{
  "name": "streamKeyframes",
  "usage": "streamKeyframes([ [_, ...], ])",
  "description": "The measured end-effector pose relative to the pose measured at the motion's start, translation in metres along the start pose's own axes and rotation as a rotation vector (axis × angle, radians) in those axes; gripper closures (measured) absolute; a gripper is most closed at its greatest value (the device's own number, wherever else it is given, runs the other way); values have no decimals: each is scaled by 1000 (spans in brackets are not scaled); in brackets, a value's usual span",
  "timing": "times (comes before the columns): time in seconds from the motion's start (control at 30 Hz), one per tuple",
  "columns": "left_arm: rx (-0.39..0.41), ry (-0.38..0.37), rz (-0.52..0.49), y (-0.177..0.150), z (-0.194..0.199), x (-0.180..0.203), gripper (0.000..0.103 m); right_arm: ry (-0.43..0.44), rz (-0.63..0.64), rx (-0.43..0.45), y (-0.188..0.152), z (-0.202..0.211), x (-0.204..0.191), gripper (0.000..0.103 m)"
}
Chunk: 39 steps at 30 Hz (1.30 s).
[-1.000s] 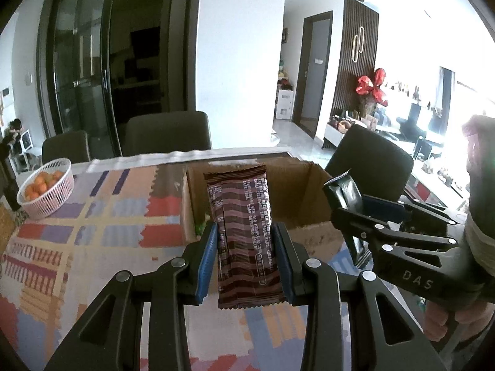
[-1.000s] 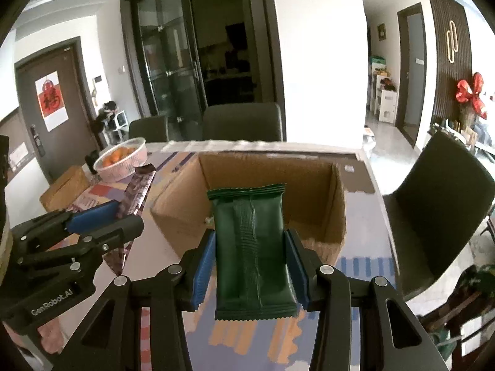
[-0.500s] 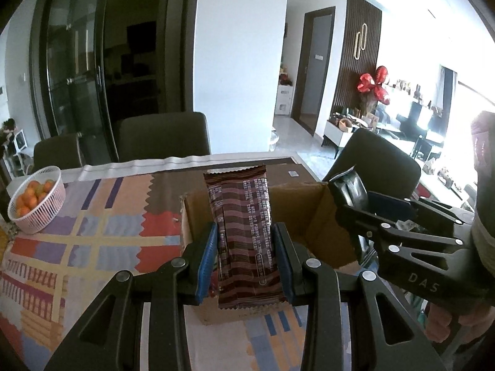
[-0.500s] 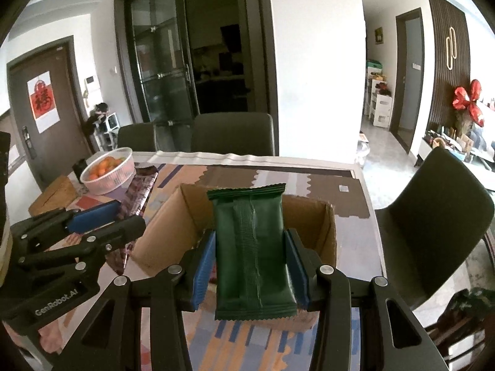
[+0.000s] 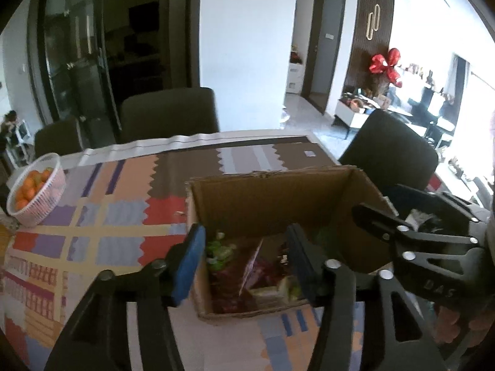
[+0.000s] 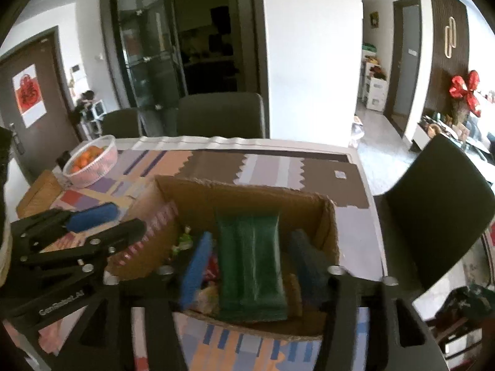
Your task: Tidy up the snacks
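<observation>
The box (image 5: 278,204) is plain brown cardboard. Inside it lie wrappers in dark red, pale green and pink (image 5: 247,266), and a dark green packet (image 6: 250,266) with a centre seam. Under the box, the cloth (image 5: 102,216) on the worktop is a patchwork of orange, red, lilac, grey-blue and brown blocks with zigzag edges. Left of the box, a white basket (image 5: 40,204) holds orange fruit (image 5: 29,185). Each hand-held gripper (image 5: 244,256) (image 6: 247,262) is black with blue pads (image 5: 190,262).
</observation>
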State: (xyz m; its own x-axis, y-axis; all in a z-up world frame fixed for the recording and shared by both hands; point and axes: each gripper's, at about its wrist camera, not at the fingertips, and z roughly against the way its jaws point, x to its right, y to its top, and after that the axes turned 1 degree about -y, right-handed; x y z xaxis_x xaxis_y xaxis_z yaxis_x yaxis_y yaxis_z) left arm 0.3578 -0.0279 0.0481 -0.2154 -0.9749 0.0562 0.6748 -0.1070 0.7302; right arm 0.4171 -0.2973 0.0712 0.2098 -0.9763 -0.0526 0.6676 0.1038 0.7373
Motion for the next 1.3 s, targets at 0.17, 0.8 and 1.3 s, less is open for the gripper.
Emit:
streamKeyframes([
  [0.17, 30, 44, -10, -10, 15, -1, 42, -41, -10, 9, -10, 10, 3, 32],
  [0.8, 226, 121, -15, -69, 124, 19, 6, -137, -22, 190, -69, 115, -7, 9],
  [1.3, 278, 145, -24, -129, 176, 36, 0, -180, -32, 256, -134, 176, -15, 5],
])
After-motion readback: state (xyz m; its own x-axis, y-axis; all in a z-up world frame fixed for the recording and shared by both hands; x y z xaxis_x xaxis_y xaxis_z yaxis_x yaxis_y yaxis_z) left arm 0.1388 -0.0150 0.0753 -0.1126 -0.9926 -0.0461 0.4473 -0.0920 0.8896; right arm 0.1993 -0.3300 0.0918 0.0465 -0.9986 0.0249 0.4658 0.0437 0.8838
